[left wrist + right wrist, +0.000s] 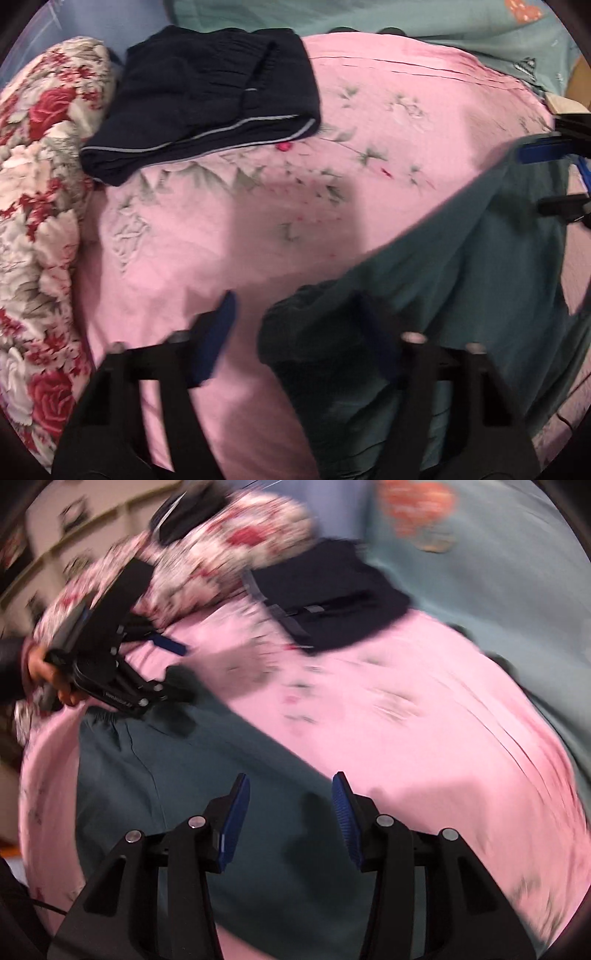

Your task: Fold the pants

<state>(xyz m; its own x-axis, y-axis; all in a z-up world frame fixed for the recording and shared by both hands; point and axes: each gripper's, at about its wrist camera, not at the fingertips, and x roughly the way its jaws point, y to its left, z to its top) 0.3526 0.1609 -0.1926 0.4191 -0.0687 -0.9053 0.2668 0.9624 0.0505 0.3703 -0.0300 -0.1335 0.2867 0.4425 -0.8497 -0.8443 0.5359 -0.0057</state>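
Observation:
Dark teal pants [461,266] lie spread on the pink bedsheet [258,229], running from my left gripper toward the right edge. My left gripper [299,332] is open, with the bunched waistband [317,332] between its jaws against the right finger. In the right wrist view the pants [184,794] lie flat below my right gripper [288,819], which is open and empty just above the cloth. The left gripper [162,672] shows there at the pants' far end, held by a hand. The right gripper [554,177] shows at the right edge of the left wrist view.
Folded navy pants with a grey stripe [207,107] lie at the back of the bed, also seen in the right wrist view [332,598]. A red floral quilt [40,221] is bunched along the left. A pale teal blanket [406,18] lies behind.

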